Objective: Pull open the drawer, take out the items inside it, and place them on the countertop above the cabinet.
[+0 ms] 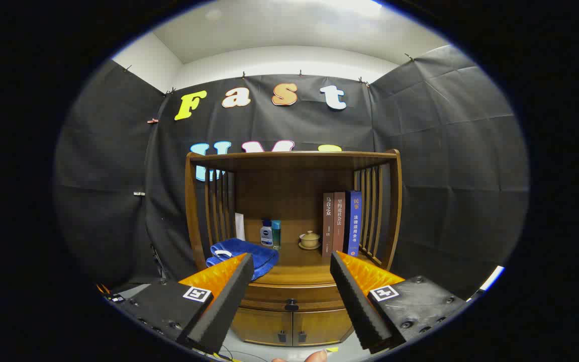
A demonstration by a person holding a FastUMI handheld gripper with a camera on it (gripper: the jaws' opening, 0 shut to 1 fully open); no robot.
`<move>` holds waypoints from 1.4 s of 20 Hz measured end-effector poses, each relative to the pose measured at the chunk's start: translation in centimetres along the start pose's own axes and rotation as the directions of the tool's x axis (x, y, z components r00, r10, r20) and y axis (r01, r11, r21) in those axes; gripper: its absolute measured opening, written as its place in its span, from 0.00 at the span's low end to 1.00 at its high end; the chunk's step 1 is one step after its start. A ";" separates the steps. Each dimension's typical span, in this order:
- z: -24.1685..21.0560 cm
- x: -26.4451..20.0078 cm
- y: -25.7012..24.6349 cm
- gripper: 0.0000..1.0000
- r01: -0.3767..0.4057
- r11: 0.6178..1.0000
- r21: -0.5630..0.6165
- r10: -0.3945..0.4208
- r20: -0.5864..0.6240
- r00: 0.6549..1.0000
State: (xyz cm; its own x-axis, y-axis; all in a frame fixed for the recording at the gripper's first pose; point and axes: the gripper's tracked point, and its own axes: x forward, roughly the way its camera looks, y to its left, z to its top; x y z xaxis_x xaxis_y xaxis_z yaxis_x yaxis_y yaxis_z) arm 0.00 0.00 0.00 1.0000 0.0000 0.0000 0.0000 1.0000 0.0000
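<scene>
The wooden cabinet (292,241) stands against the booth wall, square to the hand-held gripper (292,296), which hangs released, fingers spread wide and holding nothing; the spread probably suits an approach to a small handle. The drawer (292,297) sits shut just under the worktop (297,269), between the two fingers and beyond their tips, its dark knob (291,304) at the middle of the front. Aim looks centred on that knob, so the pull is judged not yet begun. Below are two cabinet doors (292,328) with small dark pulls. On the worktop: three upright books (342,223) leaning against the right-hand slats, likely parked there to leave the middle free for the drawer's items; a blue towel (242,254) bunched at the left front corner, partly covered by the left finger; two small bottles (271,234) near the back left; a lidded cup on a saucer (309,240) near the back centre. Drawer contents are hidden. A pale flat object behind the left slats is too unclear to name. A fingertip (314,356) shows below the fingers, cut off.
</scene>
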 end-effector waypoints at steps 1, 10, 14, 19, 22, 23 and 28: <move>0.0 -0.1 0.0 0.99 -0.001 1.000 -0.001 0.001 -0.001 1.000; -0.2 0.0 0.1 0.99 -0.001 1.000 0.006 0.001 -0.008 1.000; -0.2 0.0 0.1 0.99 -0.001 1.000 0.004 0.001 -0.010 1.000; -0.4 0.0 0.2 0.99 -0.004 1.000 0.011 0.004 -0.014 1.000; -0.4 0.3 0.3 0.99 -0.001 1.000 0.017 0.001 -0.001 1.000; -0.4 0.4 0.4 0.99 -0.003 1.000 0.021 0.003 0.008 1.000; -3.0 4.7 0.7 0.99 -0.017 1.000 0.008 0.016 0.026 1.000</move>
State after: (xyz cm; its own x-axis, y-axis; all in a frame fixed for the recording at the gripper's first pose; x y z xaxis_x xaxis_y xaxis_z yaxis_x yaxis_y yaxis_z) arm 4.72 0.69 -3.03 0.9995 0.0165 0.0256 -0.0167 0.9998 0.0083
